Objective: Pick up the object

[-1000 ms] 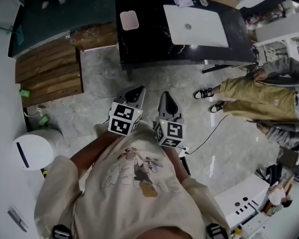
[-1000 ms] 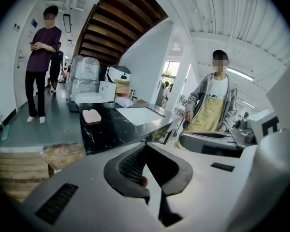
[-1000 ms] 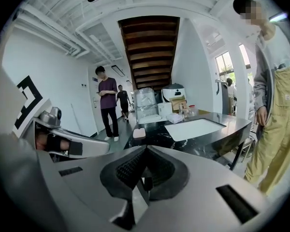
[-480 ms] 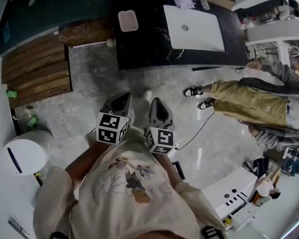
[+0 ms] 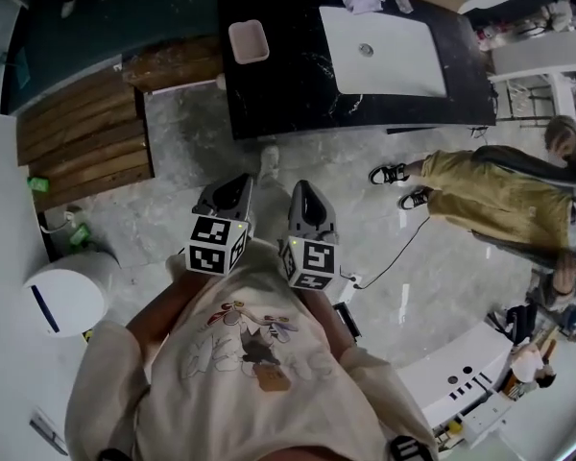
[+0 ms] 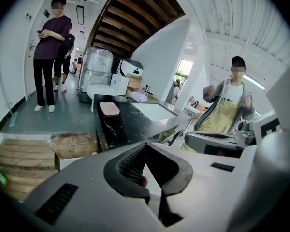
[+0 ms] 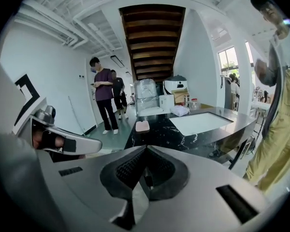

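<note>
I am keeping the jaws of my left gripper (image 6: 146, 146) and my right gripper (image 7: 145, 151) pressed together, with nothing between either pair, and both are hovering side by side over the floor. The pink object (image 5: 249, 41), a shallow rounded tray by the look of it, is lying well ahead on the black table (image 5: 288, 94), near its left end. I am judging it light, stiff and somewhat slippery, so I am expecting to pinch one raised rim.

Black marbled table (image 5: 278, 94), pink tray (image 5: 249, 41), white panel (image 5: 389, 58)
</note>
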Demonstrator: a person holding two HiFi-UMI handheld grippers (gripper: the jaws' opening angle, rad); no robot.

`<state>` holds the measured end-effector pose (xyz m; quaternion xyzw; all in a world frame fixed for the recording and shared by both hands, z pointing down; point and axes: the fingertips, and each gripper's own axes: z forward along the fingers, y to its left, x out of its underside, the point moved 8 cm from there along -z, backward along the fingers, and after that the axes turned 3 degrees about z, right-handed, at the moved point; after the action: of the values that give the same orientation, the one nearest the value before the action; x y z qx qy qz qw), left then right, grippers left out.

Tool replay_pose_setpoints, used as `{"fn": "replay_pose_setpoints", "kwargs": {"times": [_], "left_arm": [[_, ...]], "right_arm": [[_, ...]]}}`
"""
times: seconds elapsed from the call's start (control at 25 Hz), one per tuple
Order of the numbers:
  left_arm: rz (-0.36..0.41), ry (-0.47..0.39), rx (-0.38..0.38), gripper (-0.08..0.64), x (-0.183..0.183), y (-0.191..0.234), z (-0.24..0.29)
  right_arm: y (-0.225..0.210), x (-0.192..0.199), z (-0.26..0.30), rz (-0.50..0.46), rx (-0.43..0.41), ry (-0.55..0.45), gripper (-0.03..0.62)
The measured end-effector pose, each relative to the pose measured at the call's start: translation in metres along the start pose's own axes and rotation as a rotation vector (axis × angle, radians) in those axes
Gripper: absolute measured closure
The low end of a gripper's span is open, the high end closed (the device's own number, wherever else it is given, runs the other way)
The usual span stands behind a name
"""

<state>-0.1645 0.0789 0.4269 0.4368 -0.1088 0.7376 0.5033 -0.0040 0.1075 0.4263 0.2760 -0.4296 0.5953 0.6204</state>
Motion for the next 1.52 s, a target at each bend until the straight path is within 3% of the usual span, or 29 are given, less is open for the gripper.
{"fn": "replay_pose_setpoints", "kwargs": {"times": [0.12,0.24,0.56,0.84,1.16,1.52], "left_arm": [[0.031,0.015,-0.014,0.546,-0.005,0.002,0.006],[0.006,0.030,-0.032,0.546,-0.011,0.006,0.020],[0.002,0.000,-0.057,0.546,-0.062,0.020,0.061],[-0.038,-0.037,-0.157,0.546,-0.097,0.060,0.075],[-0.067,-0.068,-0.235,0.546,-0.136,0.088,0.095],[-0.115,-0.064,-0.339,0.546,-0.153,0.108,0.115]], "right_arm": [[0.000,-0.003,0.013,0.028,-0.033,-0.008,0.575],[-0.008,-0.008,0.027,0.024,-0.059,-0.006,0.575],[-0.030,-0.047,0.073,0.015,-0.087,0.004,0.575],[-0.022,-0.089,0.141,-0.033,-0.212,0.016,0.575],[-0.024,-0.129,0.200,-0.052,-0.292,0.017,0.574],[-0.021,-0.144,0.263,-0.067,-0.410,0.090,0.574]]}}
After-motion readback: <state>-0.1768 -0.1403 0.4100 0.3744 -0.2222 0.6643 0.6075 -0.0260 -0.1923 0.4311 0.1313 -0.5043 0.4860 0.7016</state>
